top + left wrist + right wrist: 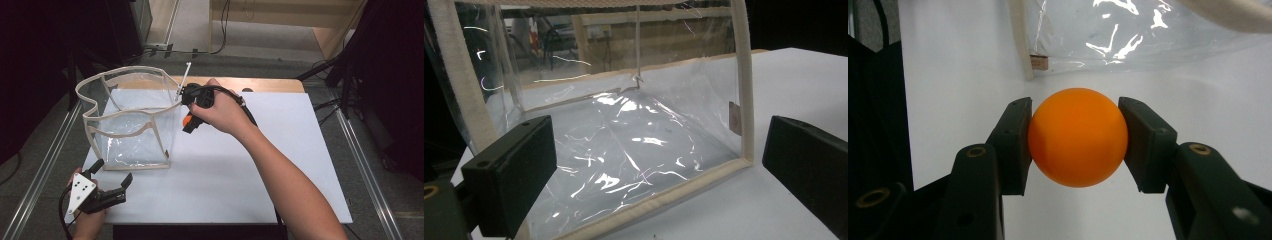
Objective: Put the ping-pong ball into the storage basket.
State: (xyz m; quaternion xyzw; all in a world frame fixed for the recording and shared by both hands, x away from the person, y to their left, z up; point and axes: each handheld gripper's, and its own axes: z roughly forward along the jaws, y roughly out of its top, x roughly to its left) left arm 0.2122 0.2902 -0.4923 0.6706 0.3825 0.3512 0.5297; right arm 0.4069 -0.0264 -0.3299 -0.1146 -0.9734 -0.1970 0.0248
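Orange ball pinched beside a clear bag on a white counter.

Lower left of the high view, the left claw (112,172) sits low over the counter (280,165), its 2 jaws spread wide with nothing between them, pointing at the near wall of the clear plastic bag (132,122); the left gripper view shows that cream-edged wall (624,145) just beyond the jaws. Farther in, at the frame's middle, the right hand (222,112) holds the right claw (186,121) just beside the bag's right corner. In the right gripper view its 2 jaws press on either side of an orange ball (1077,137), above the white surface, with the bag's lower edge (1128,40) behind at the top.
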